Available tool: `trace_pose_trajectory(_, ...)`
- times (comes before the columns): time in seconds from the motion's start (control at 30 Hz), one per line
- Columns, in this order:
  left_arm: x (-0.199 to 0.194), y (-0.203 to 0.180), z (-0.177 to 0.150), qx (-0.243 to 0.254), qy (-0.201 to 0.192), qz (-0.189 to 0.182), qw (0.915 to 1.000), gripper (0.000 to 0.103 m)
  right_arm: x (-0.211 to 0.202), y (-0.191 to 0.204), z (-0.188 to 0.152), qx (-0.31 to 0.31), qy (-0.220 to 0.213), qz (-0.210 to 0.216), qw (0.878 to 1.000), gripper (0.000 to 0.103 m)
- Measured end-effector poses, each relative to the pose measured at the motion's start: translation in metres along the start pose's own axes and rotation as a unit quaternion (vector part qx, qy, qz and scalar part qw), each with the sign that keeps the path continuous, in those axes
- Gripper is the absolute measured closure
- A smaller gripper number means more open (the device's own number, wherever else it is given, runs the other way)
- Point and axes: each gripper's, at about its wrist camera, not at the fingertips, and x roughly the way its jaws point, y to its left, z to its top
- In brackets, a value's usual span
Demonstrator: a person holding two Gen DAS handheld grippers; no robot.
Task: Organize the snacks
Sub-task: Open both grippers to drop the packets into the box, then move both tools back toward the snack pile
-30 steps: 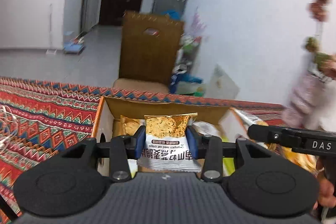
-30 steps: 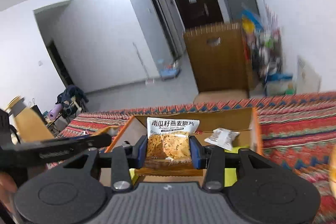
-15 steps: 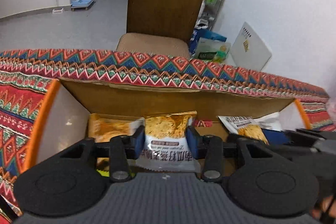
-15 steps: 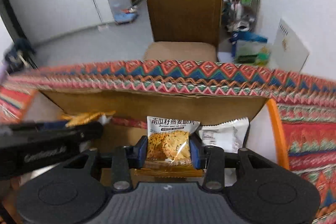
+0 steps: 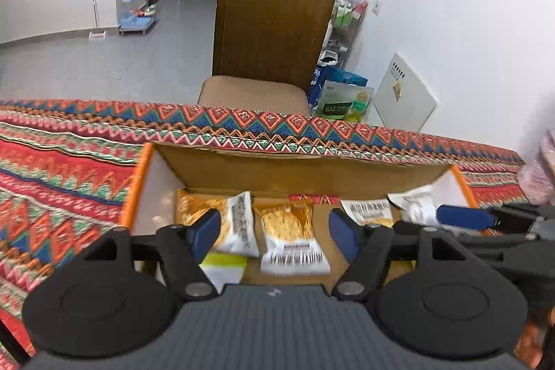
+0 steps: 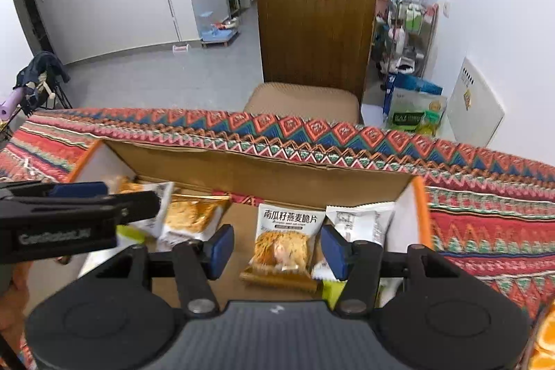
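Below, both your grippers point down into an open cardboard box [image 5: 305,169] with orange edges, which sits on a tabletop [image 5: 62,169] covered by a zigzag-patterned cloth. Your left gripper [image 5: 274,236] has its jaws opening, set fairly wide; an oat-crisp packet [image 5: 293,240] lies between its blue pads [image 5: 204,231] on the box floor, barcode end toward you, touched by neither pad. Just left of it, a second packet [image 5: 239,224] lies partly behind the left pad. Your right gripper [image 6: 275,247] also has its jaws opening, narrower than the left; a crisp packet with printed Chinese lettering [image 6: 286,241] lies between its pads, free of both. A white packet [image 6: 360,224] rests beside it against the right box wall. In the right wrist view, the left gripper enters from the left over the box, above a gold-fronted packet [image 6: 190,217]. Beyond the tabletop stands a brown chair [image 6: 312,33].
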Motion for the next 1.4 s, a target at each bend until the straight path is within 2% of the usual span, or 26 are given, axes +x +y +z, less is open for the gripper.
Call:
trace_pose_trajectory(0.17,-0.062,-0.002,-0.012,0.015,-0.020,0.011,0.9996,0.027,-0.058,0.004,-0.013,-0.011,-0.012,-0.019,1.000,0.044)
trace_pose_trajectory(0.3,-0.117,-0.002,-0.030,0.023,-0.042,0.009,0.9988,0.024,-0.107,0.005,-0.031,-0.017,-0.032,-0.022,0.999,0.035)
trace_pose_trajectory(0.43,-0.176,-0.002,-0.063,0.030,-0.072,-0.009,0.9969,0.019,-0.162,0.008,-0.067,-0.015,-0.066,-0.008,0.998,0.031)
trace_pose_trajectory(0.57,-0.230,-0.002,-0.109,0.045,-0.108,-0.016,0.9930,0.014,-0.206,0.015,-0.113,-0.023,-0.095,-0.006,0.995,0.031)
trace_pose_trajectory(0.63,-0.251,0.002,-0.136,0.035,-0.120,-0.024,0.9919,0.013,-0.222,0.020,-0.135,-0.030,-0.110,-0.010,0.993,0.030)
trace_pose_trajectory(0.73,-0.273,0.005,-0.174,0.031,-0.128,-0.030,0.9908,0.013,-0.249,0.027,-0.173,-0.038,-0.133,-0.013,0.990,0.025)
trace_pose_trajectory(0.87,-0.302,0.010,-0.229,0.032,-0.163,-0.010,0.9861,0.012,-0.277,0.035,-0.225,-0.042,-0.161,-0.014,0.986,0.024)
trace_pose_trajectory(1.07,-0.335,0.014,-0.312,0.033,-0.191,0.000,0.9810,0.008,-0.309,0.052,-0.314,-0.047,-0.212,-0.021,0.976,0.019)
trace_pose_trajectory(1.23,-0.347,0.015,-0.365,0.021,-0.191,-0.005,0.9813,0.007,-0.322,0.062,-0.373,-0.035,-0.217,-0.017,0.975,0.017)
trace_pose_trajectory(1.4,-0.349,0.017,-0.400,0.009,-0.175,-0.022,0.9842,0.006,-0.323,0.073,-0.418,-0.037,-0.205,-0.018,0.978,0.016)
